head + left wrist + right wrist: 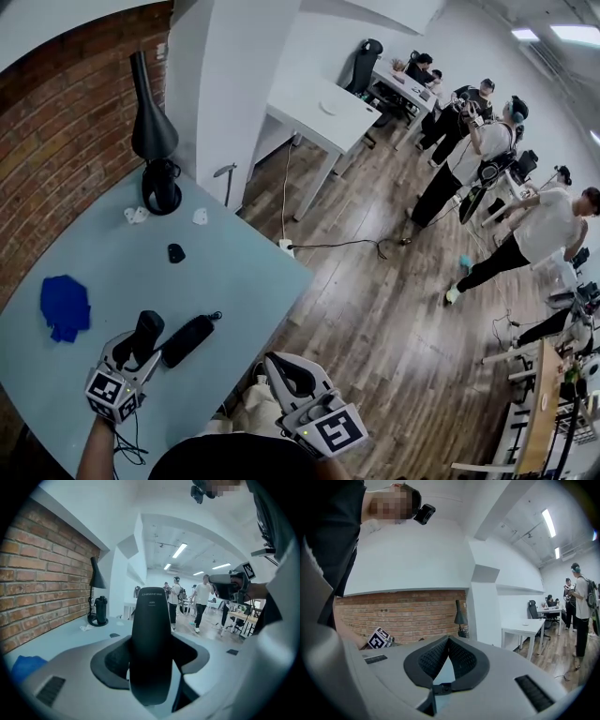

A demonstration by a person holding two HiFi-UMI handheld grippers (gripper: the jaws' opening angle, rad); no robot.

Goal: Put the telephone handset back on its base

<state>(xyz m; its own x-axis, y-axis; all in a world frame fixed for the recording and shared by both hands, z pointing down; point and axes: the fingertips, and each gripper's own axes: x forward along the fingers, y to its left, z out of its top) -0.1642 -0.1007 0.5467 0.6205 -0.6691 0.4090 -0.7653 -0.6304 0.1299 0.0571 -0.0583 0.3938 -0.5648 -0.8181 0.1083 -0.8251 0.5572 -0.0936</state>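
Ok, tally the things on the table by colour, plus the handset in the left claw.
Black: 5 (lamp, bottle, small lump, base, held handset)
White: 2 (scraps)
Blue: 1 (cloth)
Total: 8

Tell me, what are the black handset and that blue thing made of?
The handset looks like hard black plastic, smooth with a dull sheen and small printed lettering. The blue thing seems soft cloth, judging by its rumpled, uneven outline, though that stays uncertain.
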